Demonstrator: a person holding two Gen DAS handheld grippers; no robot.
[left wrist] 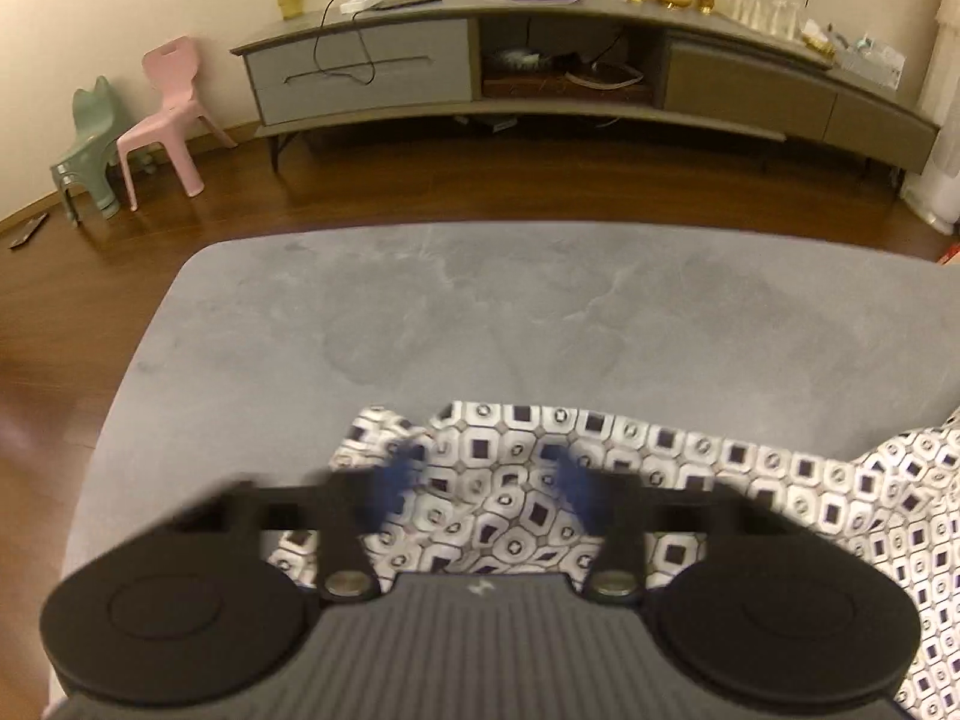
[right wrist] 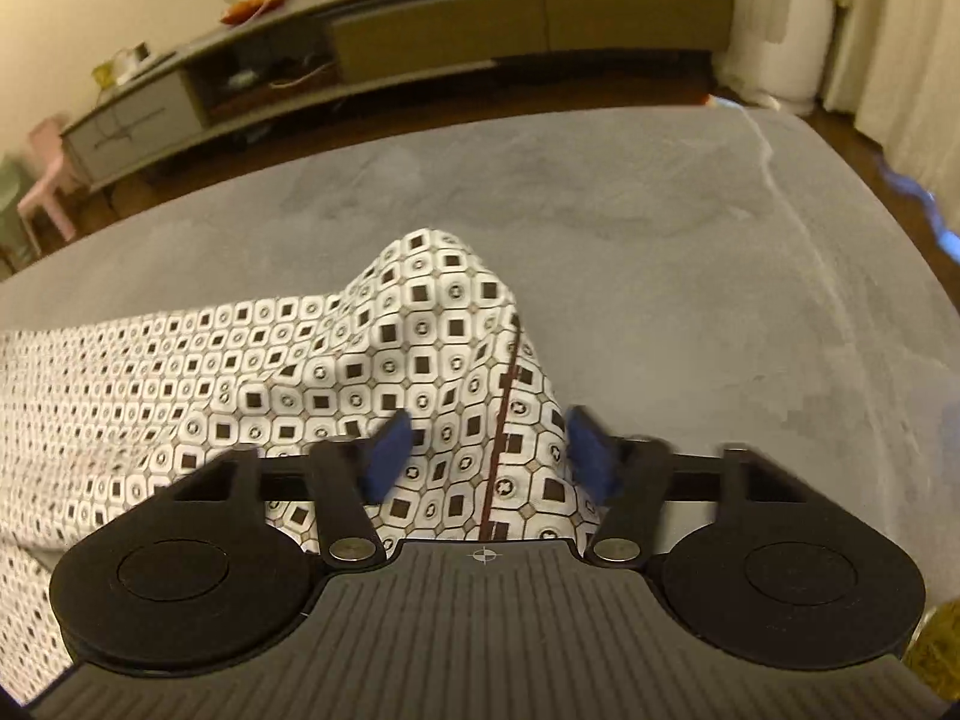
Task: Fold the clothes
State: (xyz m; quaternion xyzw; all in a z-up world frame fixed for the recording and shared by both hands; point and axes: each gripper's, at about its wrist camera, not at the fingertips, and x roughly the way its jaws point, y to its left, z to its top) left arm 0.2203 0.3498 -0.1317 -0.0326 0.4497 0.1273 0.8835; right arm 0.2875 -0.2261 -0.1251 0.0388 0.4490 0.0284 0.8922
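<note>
White garment [right wrist: 420, 324], left hand-held gripper [left wrist: 486, 480] and right hand-held gripper [right wrist: 489, 450] tilted down, jaws parted astride it

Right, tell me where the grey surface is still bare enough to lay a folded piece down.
The grey surface is bare beyond the patterned garment, up to its far edge by the wooden floor. In the right wrist view, the stretch to the right of the garment's raised fold is bare too. The near side is crowded: cloth fills it under both grippers.
</note>
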